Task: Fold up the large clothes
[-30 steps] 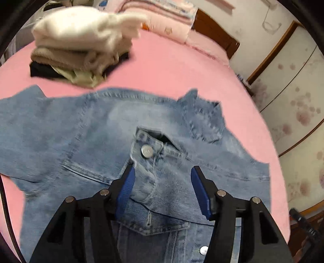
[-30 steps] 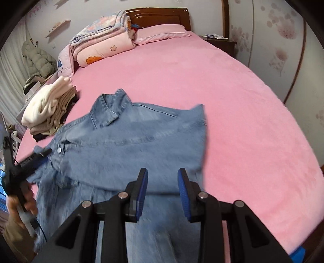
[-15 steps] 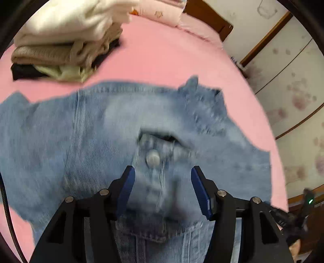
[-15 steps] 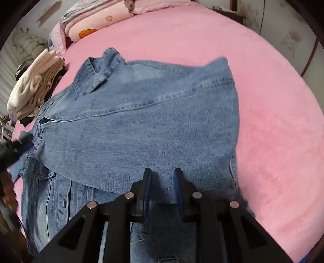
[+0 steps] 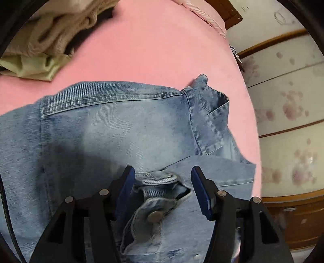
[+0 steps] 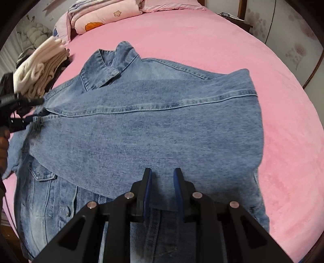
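Note:
A blue denim jacket [image 5: 111, 125] [image 6: 151, 125] lies on the pink bed [image 6: 202, 40], collar [image 6: 113, 60] toward the pillows. One sleeve is folded across its front. My left gripper [image 5: 163, 178] stands open around the curled sleeve cuff [image 5: 156, 182], whose metal button sits deep between the fingers; I see a sliver of gap at the right pad. In the right wrist view that left gripper [image 6: 34, 110] is at the far left, at the sleeve's end. My right gripper [image 6: 162, 176] points down at the folded sleeve's lower edge. Its jaws stand narrowly apart over flat denim, with nothing pinched.
A stack of folded cream and beige clothes [image 6: 40, 66] [image 5: 40, 34] sits beyond the jacket's left side. Folded pink bedding [image 6: 97, 18] lies at the headboard. A floral wardrobe [image 5: 289, 121] borders the bed, and a person's hand [image 6: 3, 145] shows at the left edge.
The left gripper moved forward and tipped down, so the cuff and button now lie deeper between its fingers. The right gripper's jaws narrowed and it sank closer to the denim.

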Tool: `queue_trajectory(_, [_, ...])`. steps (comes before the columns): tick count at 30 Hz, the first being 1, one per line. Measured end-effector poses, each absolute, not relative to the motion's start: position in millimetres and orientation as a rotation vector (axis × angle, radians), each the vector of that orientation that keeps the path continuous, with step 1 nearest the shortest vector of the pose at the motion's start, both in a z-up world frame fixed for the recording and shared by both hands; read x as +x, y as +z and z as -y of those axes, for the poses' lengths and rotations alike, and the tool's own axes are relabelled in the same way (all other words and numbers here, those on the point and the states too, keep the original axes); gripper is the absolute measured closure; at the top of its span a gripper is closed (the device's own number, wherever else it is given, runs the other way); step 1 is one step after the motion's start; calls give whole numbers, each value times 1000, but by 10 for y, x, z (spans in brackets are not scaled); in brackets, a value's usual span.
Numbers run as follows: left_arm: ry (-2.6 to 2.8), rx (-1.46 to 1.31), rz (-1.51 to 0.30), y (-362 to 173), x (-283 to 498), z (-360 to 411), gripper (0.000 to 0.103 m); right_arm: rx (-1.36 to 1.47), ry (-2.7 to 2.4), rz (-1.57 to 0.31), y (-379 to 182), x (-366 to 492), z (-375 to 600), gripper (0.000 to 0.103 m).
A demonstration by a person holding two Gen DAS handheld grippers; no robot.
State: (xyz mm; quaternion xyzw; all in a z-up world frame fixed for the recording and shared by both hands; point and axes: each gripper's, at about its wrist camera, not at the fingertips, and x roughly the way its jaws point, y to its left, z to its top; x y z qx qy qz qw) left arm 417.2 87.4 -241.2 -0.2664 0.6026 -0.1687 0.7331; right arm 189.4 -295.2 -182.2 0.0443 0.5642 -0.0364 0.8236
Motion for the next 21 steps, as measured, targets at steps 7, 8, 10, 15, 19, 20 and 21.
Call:
queue_trajectory(7, [-330,-499,-1507,-2657,4296,-735,54,117,-92,-1195,-1842,1901,2956,81])
queue_trajectory(8, [-323,-488,-1515,-2654,4306,-712,55,119,-93,-1194,-1843,1899,2959,81])
queue_trajectory(10, [-303,-465,-1507,-2620,4306,-675,63,118,-94,-1192,-1851,1894,2952,81])
queue_trajectory(15, [-321,-286,-1380,-2322,4154,-389,93,139,-111,-1195,-1856,1882,2966,81])
queue_trajectory(19, [-320,-134,-1091,-1832,3829,-205,94,148,-113,-1188,-1832,1842,2989,81])
queue_trajectory(20, [-318,-125,-1044,-1749,3765,-200,94,142,-114,-1185,-1827,1827,2986,81])
queue_trajectory(21, [-316,-97,-968,-1654,3659,-176,94,135,-114,-1183,-1823,1810,2981,81])
